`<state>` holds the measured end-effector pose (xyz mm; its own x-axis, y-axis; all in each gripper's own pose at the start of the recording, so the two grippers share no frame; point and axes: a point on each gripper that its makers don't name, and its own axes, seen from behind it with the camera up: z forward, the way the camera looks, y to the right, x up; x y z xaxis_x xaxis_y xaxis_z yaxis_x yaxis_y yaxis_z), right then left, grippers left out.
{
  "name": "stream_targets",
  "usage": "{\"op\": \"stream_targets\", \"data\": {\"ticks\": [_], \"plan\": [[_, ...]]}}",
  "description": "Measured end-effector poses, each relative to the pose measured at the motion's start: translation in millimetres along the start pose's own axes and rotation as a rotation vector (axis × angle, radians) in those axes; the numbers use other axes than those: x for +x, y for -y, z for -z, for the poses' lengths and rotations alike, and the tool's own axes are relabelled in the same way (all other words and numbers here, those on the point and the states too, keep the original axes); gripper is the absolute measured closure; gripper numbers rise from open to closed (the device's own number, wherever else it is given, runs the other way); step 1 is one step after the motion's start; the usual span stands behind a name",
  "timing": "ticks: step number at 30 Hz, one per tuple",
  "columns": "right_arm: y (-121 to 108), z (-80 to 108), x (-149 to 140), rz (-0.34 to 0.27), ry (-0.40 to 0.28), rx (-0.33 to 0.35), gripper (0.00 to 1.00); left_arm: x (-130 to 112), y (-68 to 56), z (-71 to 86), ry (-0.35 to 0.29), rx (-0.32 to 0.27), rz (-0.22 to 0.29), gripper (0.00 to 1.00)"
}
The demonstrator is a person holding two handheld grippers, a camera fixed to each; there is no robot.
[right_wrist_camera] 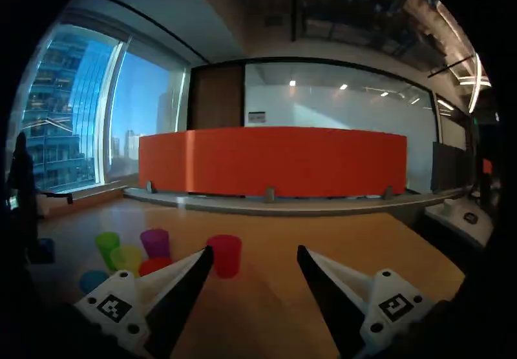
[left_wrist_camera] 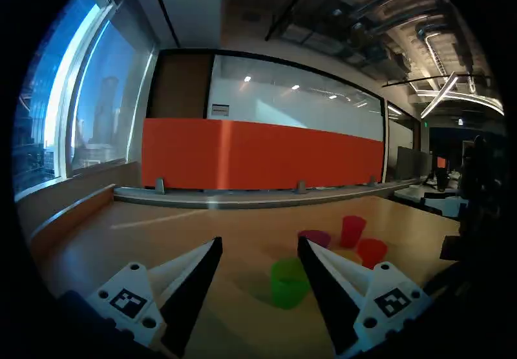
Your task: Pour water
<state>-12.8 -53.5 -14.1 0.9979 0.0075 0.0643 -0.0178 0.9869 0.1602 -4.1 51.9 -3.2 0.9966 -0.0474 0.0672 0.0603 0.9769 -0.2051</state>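
green cup partly behind left tool, orange cup half hidden

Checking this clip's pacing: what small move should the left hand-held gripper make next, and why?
Probably ease the left hand-held gripper forward around the green cup: the gripper is open, and the cup stands just ahead, in line with its gap, not yet held.
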Motion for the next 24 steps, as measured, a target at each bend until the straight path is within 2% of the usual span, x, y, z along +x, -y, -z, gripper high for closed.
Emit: {"op": "stream_targets", "data": {"ticks": [6, 15, 18, 24], "plan": [[-11.3, 1.4, 6.6, -0.035, -0.070, -0.038, 0.00, 0.6, -2.2, 9.2, -0.057, 0.046, 0.029, 0.14], [-20.8, 7.9, 16.6, -0.042, -0.172, -0.082, 0.00, -6.6, 9.5, 20.2, -0.087, 0.140, 0.001, 0.14], [-24.0, 10.1, 16.2, -0.061, -0.184, -0.095, 0.00, -5.3, 15.7, 24.3, -0.106, 0.180, -0.010, 0.14], [-28.7, 12.7, 11.7, -0.088, -0.179, -0.107, 0.00, -1.6, 18.8, 28.6, -0.142, 0.216, -0.027, 0.14]]}}
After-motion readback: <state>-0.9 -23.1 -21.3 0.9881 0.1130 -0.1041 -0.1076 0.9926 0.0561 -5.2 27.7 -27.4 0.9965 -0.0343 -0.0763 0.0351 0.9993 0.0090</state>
